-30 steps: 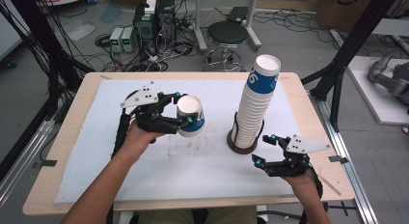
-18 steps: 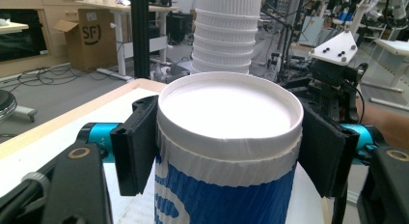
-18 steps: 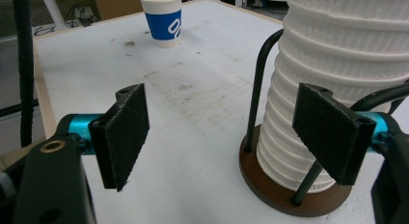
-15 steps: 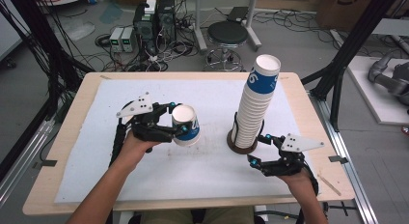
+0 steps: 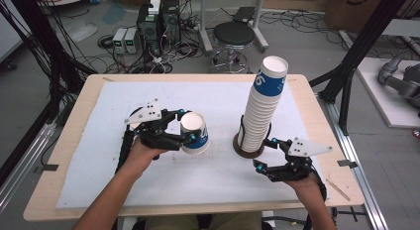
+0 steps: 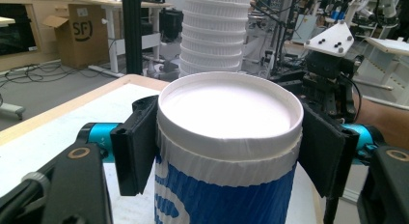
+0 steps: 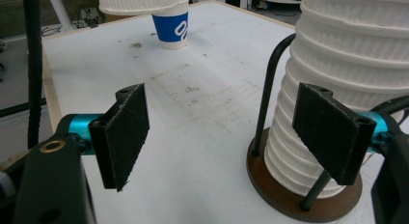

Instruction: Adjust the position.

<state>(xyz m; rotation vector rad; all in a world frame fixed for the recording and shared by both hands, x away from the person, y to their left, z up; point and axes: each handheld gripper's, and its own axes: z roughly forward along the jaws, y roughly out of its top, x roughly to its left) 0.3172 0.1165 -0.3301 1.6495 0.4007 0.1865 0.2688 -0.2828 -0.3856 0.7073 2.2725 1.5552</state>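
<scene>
A white paper cup point(image 5: 194, 133) with a blue band stands mouth up, left of the table's middle, with my left gripper point(image 5: 187, 125) shut on it just below the rim. In the left gripper view both pads press the cup point(image 6: 226, 137) from its sides, the left gripper point(image 6: 229, 149) around it. In the right gripper view the cup point(image 7: 171, 23) looks to rest on the mat. A tall stack of cups point(image 5: 262, 108) rises from a round brown holder point(image 5: 246, 149). My right gripper point(image 5: 262, 153) stands open beside the holder's base, and the right gripper point(image 7: 226, 134) has nothing between its pads.
A white mat point(image 5: 223, 185) covers most of the wooden table point(image 5: 64, 155). The holder's black wire posts point(image 7: 267, 89) stand beside the stack point(image 7: 347, 74). Behind the table are a stool point(image 5: 233, 36), computer boxes and cables on the floor. Black frame posts stand at both sides.
My left gripper has come down toward the mat with the cup in it. The right gripper has kept its place, open.
</scene>
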